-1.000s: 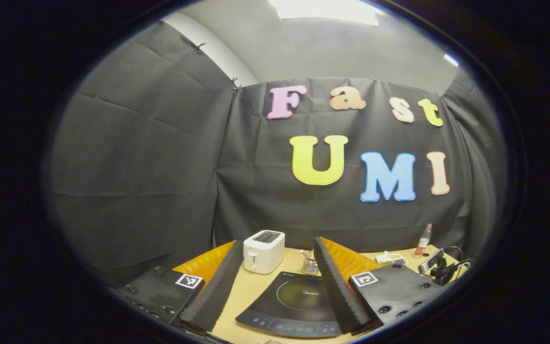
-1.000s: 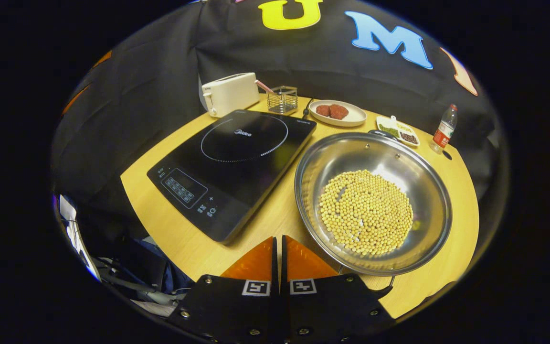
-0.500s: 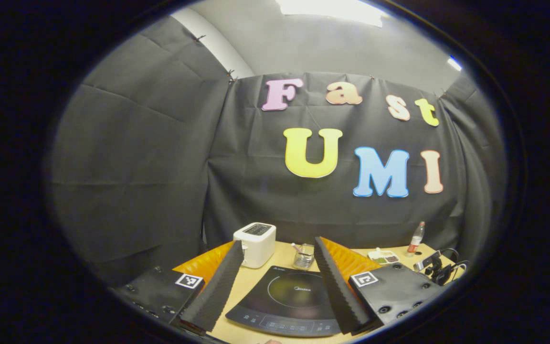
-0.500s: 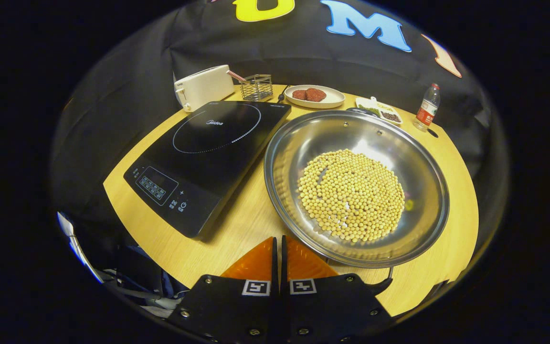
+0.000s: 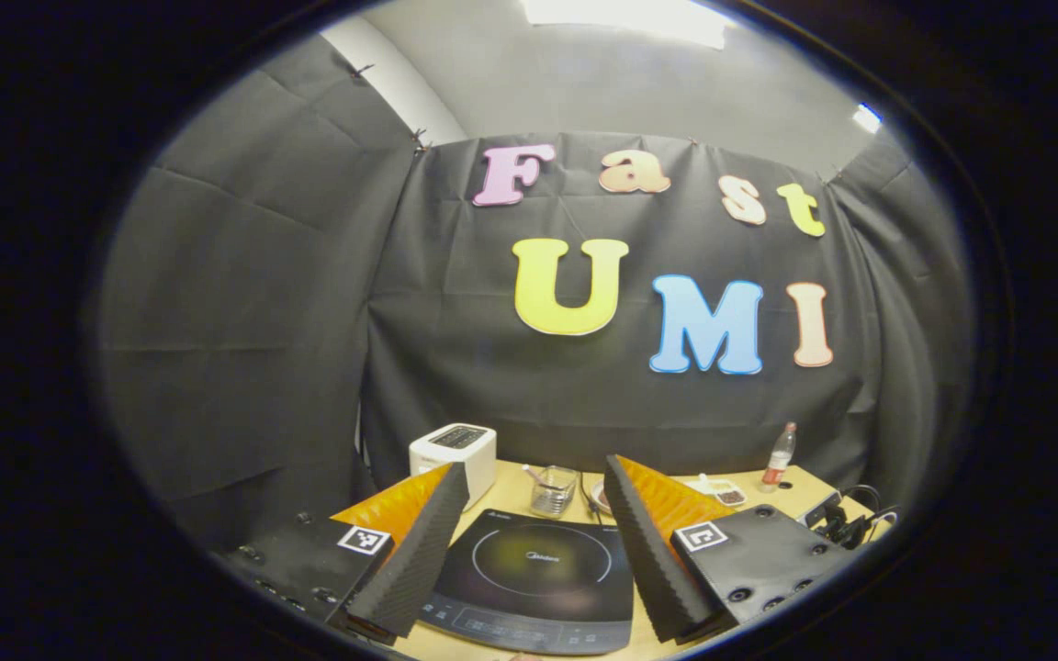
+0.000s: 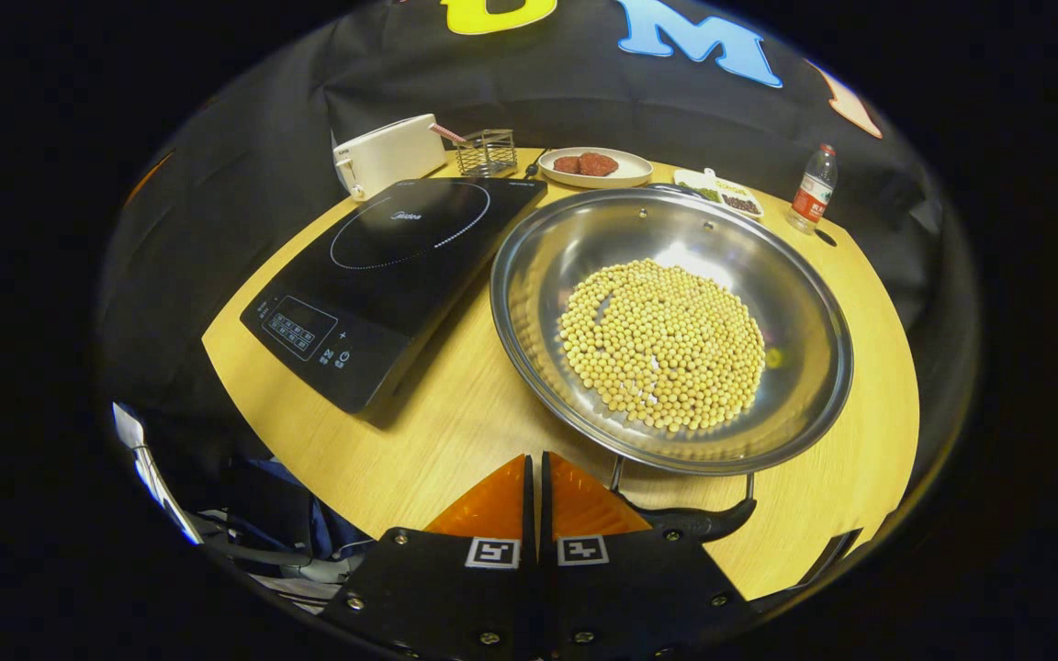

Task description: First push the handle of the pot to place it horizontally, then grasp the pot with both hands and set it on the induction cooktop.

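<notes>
While the pot [image 6: 671, 330] sits on the table [image 6: 455, 431] right of the induction cooktop [image 6: 396, 275], its near handle [image 6: 685, 521] lies just ahead and slightly right of the right gripper [image 6: 535, 477], whose fingers are closed together w/ nothing between them. Handle's long axis runs roughly crosswise to those fingers, so a sideways nudge would come from the right gripper, clearly the nearer one. The left gripper [image 5: 534, 532] is held higher and farther back, jaws spread wide, framing the cooktop. Count: 1 pot full of soybeans [image 6: 662, 344], 2 pot handles (the far one [image 6: 676, 188] is barely visible, prob. a loop), 1 cooktop, 1 toaster [image 6: 387, 156], 1 wire basket [image 6: 485, 151], 1 plate [image 6: 593, 168], 1 small dish [image 6: 722, 195], 1 bottle [image 6: 814, 188].
</notes>
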Motion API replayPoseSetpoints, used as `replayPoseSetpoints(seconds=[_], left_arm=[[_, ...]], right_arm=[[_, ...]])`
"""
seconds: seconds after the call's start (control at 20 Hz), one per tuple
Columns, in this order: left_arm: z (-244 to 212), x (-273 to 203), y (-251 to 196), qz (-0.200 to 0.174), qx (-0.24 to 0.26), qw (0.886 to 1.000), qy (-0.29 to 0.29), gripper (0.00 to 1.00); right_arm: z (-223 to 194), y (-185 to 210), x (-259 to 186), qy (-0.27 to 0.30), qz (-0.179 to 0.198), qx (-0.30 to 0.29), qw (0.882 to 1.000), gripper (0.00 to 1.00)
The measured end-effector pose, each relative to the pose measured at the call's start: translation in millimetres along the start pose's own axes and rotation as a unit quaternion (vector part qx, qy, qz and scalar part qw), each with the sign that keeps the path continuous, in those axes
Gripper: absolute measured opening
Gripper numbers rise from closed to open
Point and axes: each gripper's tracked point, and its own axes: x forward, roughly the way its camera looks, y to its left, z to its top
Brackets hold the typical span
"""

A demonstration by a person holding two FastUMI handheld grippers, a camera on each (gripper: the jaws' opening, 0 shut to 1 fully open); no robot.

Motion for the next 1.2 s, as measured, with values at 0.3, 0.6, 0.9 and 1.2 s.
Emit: replayPoseSetpoints(seconds=[0.3, 0.6, 0.9, 1.2], left_arm=[[-5.5, 13.0, -36.2, -0.018, -0.004, 1.0, 0.009, 0.99], [-1.0, 28.3, -79.2, -0.04, 0.002, 0.999, 0.006, 0.99], [-2.6, 35.9, -116.7, -0.058, 0.004, 0.998, 0.006, 0.96], [-3.7, 40.5, -136.6, -0.057, -0.001, 0.998, 0.006, 0.99]], right_arm=[[-9.3, -31.1, -10.4, 0.011, -0.007, -0.001, 1.0, 0.01], [-17.9, -67.8, -18.3, 0.022, -0.019, 0.011, 1.0, 0.01], [-24.3, -108.8, -23.0, 0.029, -0.051, -0.001, 0.998, 0.01], [-27.8, -156.1, -23.0, 0.041, -0.108, -0.061, 0.992, 0.01]])
